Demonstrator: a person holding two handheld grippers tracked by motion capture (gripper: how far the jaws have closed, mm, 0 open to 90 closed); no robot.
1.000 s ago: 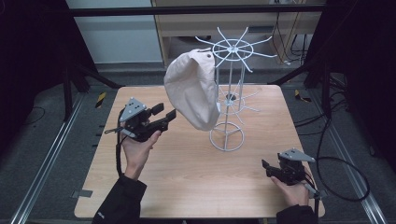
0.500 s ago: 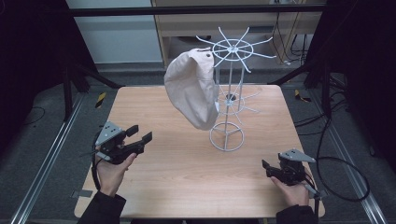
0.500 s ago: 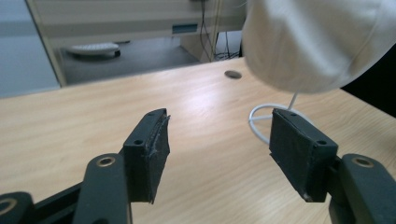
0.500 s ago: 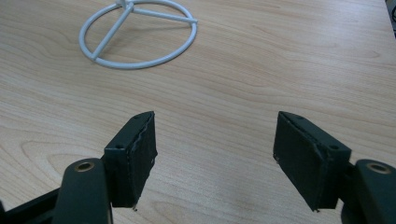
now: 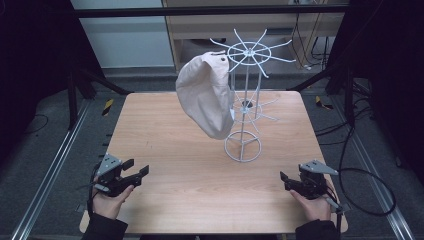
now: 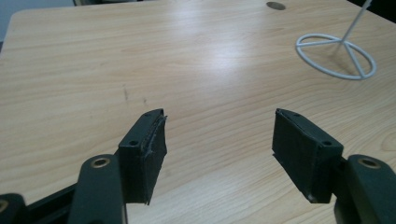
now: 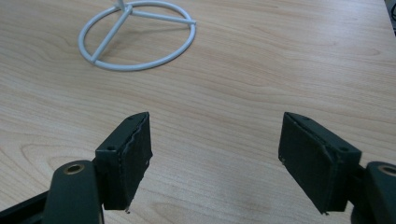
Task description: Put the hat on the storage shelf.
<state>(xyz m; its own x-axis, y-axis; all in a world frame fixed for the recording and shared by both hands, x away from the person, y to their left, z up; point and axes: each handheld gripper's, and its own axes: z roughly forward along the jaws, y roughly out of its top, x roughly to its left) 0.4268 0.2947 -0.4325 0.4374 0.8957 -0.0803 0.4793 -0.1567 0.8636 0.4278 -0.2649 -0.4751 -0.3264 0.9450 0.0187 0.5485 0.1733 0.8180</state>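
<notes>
While the beige cloth cap (image 5: 207,95) hangs on the white wire rack (image 5: 245,100) well ahead of both hands in the high view, the left gripper (image 5: 136,170) and right gripper (image 5: 286,181) sit low over the wooden table (image 5: 165,130). Seen in the left gripper view, its ribbed black pads have just been opening, wide with nothing between them, the rack's ring foot ahead to the right. Seen in the right gripper view, its jaws gape empty, the ring ahead left.

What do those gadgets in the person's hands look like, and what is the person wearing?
Each hand holds a black two-jaw gripper, left and right, with flat rubbery pads, brass-coloured pivot pins, a grey three-cornered top plate and a trailing black cable. The sleeves are dark.
</notes>
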